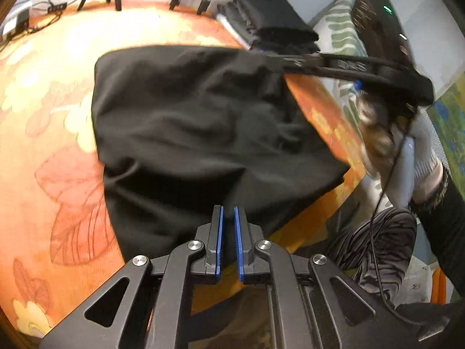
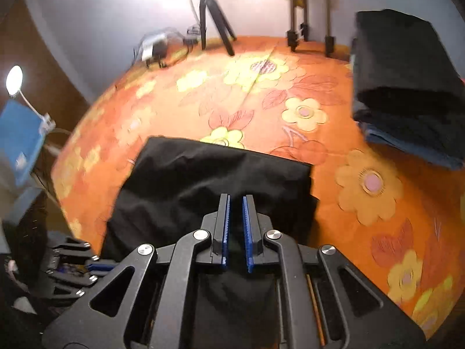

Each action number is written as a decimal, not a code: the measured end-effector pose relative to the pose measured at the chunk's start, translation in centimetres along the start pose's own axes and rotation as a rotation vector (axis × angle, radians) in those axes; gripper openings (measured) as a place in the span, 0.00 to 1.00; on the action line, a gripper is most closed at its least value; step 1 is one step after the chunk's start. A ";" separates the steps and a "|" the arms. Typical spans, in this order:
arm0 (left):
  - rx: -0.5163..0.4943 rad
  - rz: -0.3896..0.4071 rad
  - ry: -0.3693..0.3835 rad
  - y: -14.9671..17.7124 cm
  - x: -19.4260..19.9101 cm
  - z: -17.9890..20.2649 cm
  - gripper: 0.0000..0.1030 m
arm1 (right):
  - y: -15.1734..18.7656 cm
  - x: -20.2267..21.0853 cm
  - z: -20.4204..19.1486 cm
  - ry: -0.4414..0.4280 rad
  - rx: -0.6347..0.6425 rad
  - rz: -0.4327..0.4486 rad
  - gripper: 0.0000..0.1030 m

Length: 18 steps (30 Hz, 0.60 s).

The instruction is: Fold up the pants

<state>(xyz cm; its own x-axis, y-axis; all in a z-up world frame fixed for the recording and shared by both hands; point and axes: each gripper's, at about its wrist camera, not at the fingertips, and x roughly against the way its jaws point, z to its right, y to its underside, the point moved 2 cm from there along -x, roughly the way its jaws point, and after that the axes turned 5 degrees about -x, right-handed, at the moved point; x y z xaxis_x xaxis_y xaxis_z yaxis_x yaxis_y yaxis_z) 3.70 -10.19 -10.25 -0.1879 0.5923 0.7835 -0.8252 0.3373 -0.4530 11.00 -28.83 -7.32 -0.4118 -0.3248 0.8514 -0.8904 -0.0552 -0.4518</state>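
While one pair of black pants (image 2: 209,180) lies folded near the front edge of the orange flowered bench (image 2: 290,87), the left claw (image 1: 228,215) is clamped on its near hem. The right claw (image 2: 236,203), blue pads nearly together, hangs over the cloth; whether it grips I cannot tell. One stack of folded dark clothes (image 2: 407,87) sits to the right, and two tripods (image 2: 215,20) stand at the far edge.
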 end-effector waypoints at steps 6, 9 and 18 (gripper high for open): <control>-0.033 -0.011 0.027 1.8 0.4 0.1 0.06 | -1.0 -3.9 2.8 0.114 -0.024 -0.047 0.09; -0.005 -0.011 0.045 2.6 1.2 -0.4 0.06 | -1.3 -3.9 3.3 0.106 -0.039 -0.056 0.09; 0.119 0.103 0.038 3.7 5.2 -3.3 0.06 | -0.1 1.1 -3.9 0.038 0.143 0.028 0.35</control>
<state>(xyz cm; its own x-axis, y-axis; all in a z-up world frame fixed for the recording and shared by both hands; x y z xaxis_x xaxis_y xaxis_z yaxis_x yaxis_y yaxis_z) 1.40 -3.47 -9.30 -0.2568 0.6473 0.7176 -0.8602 0.1854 -0.4751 9.89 -25.45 -5.26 -0.4453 -0.2922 0.8464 -0.8431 -0.1816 -0.5062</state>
